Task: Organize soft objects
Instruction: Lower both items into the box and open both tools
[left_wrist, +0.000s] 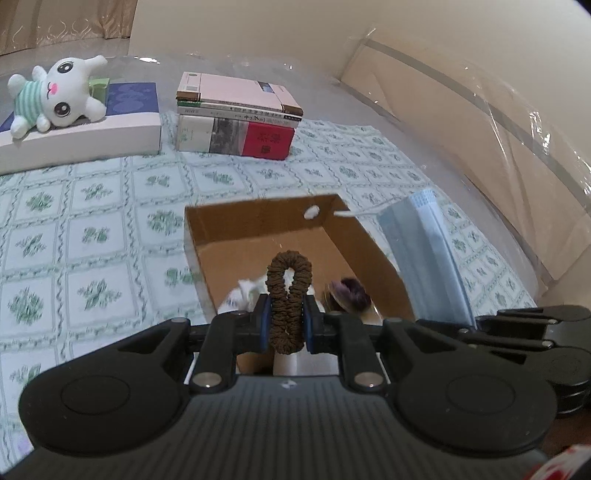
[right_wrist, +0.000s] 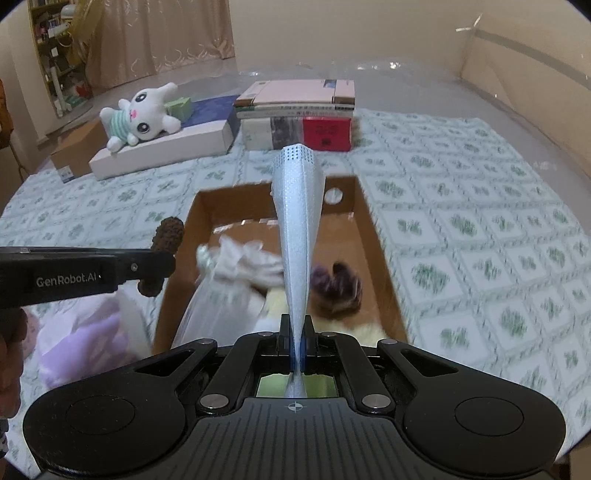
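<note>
1. The left gripper (left_wrist: 287, 321) has its fingers (left_wrist: 261, 317) clenched on a brown ruched fabric hair scrunchie (left_wrist: 287, 291), pinched at its waist so the loop stands up in a figure-eight over the open brown cardboard box (left_wrist: 258, 218).
2. The right gripper (right_wrist: 296, 341) has its fingers fully clamped on a pale blue pleated disposable face mask (right_wrist: 297, 221), which stands out stiffly ahead of it, above the same box.
3. To do this well, I'd bring each item low inside the box walls before letting go; both are light and springy, and the mask could flop over the rim.
4. Aim for the bare cardboard floor at the far end; the near end already holds white crumpled cloth (right_wrist: 243, 262) and a dark purple fuzzy item (right_wrist: 336, 282), though blur makes these hard to identify.
5. The box sits on a green-flowered quilted cover (left_wrist: 92, 229), soft underfoot, so the box may shift if knocked.
</note>
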